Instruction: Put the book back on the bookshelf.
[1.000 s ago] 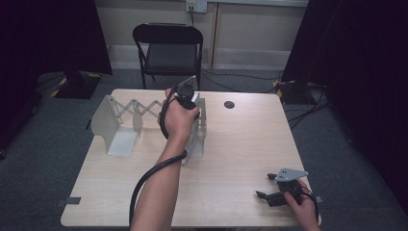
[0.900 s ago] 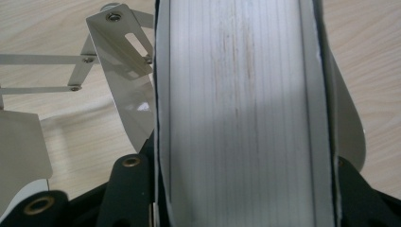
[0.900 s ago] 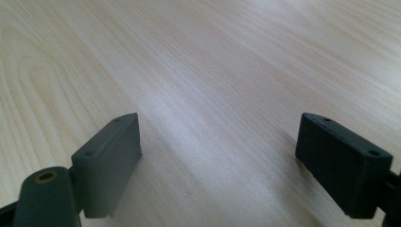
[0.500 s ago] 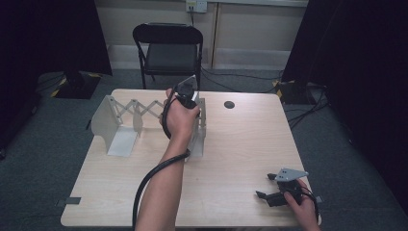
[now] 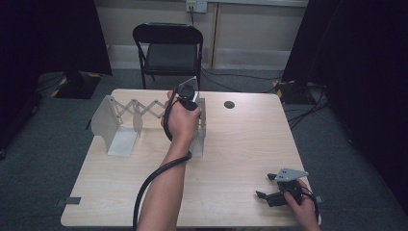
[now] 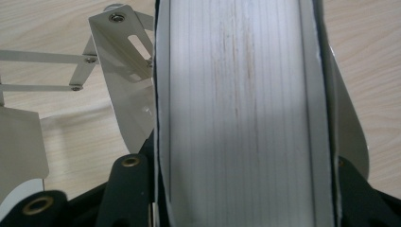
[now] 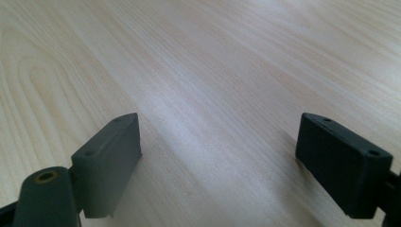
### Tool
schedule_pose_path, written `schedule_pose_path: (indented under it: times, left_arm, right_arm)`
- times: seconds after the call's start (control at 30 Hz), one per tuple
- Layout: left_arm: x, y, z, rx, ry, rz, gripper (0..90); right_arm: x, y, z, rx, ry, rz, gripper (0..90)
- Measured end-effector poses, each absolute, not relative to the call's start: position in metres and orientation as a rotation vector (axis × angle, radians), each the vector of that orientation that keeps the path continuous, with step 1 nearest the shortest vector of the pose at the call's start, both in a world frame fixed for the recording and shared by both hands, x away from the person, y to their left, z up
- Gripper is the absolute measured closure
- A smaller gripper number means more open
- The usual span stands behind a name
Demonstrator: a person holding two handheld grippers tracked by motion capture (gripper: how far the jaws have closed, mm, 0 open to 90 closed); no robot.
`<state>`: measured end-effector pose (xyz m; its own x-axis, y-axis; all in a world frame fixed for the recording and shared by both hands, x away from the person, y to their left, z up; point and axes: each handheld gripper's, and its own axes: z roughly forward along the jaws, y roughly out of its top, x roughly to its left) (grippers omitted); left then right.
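Observation:
A silver metal rack with scissor links stands stretched across the table's far left. Its left end plate is free. My left gripper comes down from above on the right end plate and is shut on it. In the left gripper view that pale plate runs up between the black jaws, with the links off to its left. My right gripper rests low at the table's front right. Its jaws stand wide apart, and my right gripper holds nothing over bare wood.
The light wooden table has a small black round cap near its far edge. A black folding chair stands behind the table. Cables lie on the grey floor at the back right, and dark curtains hang on both sides.
My left hand has shifted slightly to the right and away with the right end plate. The right gripper has stayed where it was.

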<state>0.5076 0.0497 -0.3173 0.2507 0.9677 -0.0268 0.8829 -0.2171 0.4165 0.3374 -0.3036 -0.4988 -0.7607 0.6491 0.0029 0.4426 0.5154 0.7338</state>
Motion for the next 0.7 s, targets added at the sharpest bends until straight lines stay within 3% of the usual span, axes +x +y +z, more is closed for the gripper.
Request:
schedule_pose_path:
  times: [0.7]
  left_arm:
    - [0.4995, 0.05, -0.3179, 2.219, 1.648, 0.356, 46.9]
  right_arm:
    - [0.3373, -0.3036, -0.4989, 0.917, 2.487, 1.088, 14.7]
